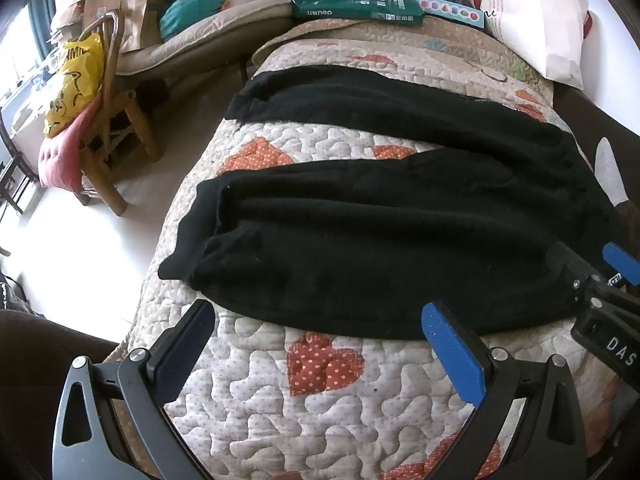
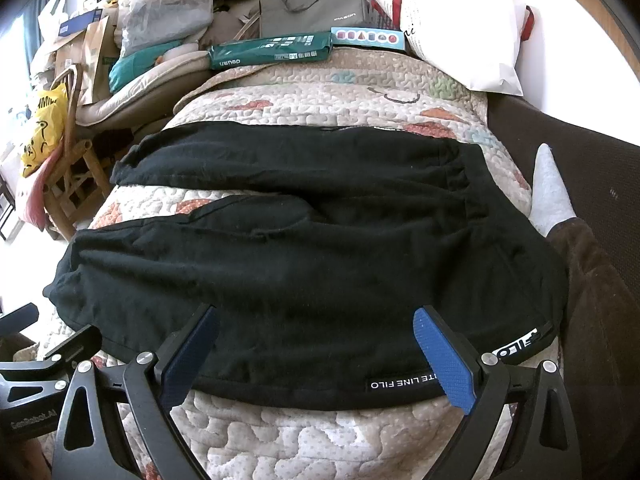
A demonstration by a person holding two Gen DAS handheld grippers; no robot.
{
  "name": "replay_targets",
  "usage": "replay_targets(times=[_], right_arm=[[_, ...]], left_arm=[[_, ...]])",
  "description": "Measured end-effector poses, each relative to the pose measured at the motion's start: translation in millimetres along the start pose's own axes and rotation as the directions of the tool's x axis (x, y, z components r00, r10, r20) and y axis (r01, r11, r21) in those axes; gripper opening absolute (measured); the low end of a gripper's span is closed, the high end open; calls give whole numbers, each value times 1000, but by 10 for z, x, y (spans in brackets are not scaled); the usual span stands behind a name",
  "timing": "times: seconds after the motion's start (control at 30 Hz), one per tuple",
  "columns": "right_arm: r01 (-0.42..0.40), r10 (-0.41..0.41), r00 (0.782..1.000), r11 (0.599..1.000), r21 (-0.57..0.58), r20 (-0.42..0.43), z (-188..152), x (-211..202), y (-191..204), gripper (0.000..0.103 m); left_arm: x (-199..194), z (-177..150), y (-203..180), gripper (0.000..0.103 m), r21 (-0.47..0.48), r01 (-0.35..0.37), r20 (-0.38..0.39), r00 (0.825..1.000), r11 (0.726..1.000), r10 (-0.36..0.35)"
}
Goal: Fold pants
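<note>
Lying flat on a quilted bedspread, the black pants were spread with both legs running toward the left side of the bed and the waistband toward the right. The two legs were parted, a wedge of quilt with orange dotted hearts showing between them.

The left gripper hovered at the near hem of the nearer leg with its jaws spread wide and nothing between them. Its blue fingertips sat at or just over the near edge of the black cloth; whether they touched it could not be told. Most of the gap framed bare quilt.

The right gripper was likewise wide open and gripped nothing. Its blue pads stood over the near edge of the pants, close to the waistband with white lettering. Black cloth filled the upper part of the gap, quilt the lower. In the left wrist view the right gripper appeared at the far right, resting at the waistband end of the pants.

Beyond the pants lay a green packet, a white pillow and a grey bag. A wooden chair with a yellow plastic bag stood beside the bed on the left.
</note>
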State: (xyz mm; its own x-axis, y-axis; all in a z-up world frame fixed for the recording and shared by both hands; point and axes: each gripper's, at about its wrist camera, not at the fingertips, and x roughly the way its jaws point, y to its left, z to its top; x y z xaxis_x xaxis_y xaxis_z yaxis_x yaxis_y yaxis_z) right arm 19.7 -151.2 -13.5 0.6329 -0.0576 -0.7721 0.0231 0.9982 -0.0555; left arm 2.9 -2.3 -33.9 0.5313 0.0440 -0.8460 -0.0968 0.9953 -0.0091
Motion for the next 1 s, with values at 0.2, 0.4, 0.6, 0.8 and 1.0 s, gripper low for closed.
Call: replay_targets(times=[0.2, 0.4, 0.6, 0.8, 1.0], right_arm=[[1, -1, 1000, 1000, -2, -4, -28, 4, -16, 100], [3, -3, 1000, 1000, -6, -11, -38, 10, -4, 100], [5, -5, 1000, 1000, -7, -16, -22, 15, 12, 100], [5, -5, 1000, 1000, -9, -17, -13, 20, 17, 100], [6, -6, 1000, 1000, -8, -18, -11, 20, 23, 100]], left_arm=[[139, -31, 34, 103, -5, 3, -41, 999, 1000, -4], [241, -58, 88, 103, -23, 6, -81, 997, 1000, -7], [367, -116, 110, 103, -33, 9, -145, 989, 999, -14], [390, -136, 97, 103, -16, 3, -159, 987, 1000, -6], [420, -118, 112, 103, -15, 17, -172, 985, 1000, -19]])
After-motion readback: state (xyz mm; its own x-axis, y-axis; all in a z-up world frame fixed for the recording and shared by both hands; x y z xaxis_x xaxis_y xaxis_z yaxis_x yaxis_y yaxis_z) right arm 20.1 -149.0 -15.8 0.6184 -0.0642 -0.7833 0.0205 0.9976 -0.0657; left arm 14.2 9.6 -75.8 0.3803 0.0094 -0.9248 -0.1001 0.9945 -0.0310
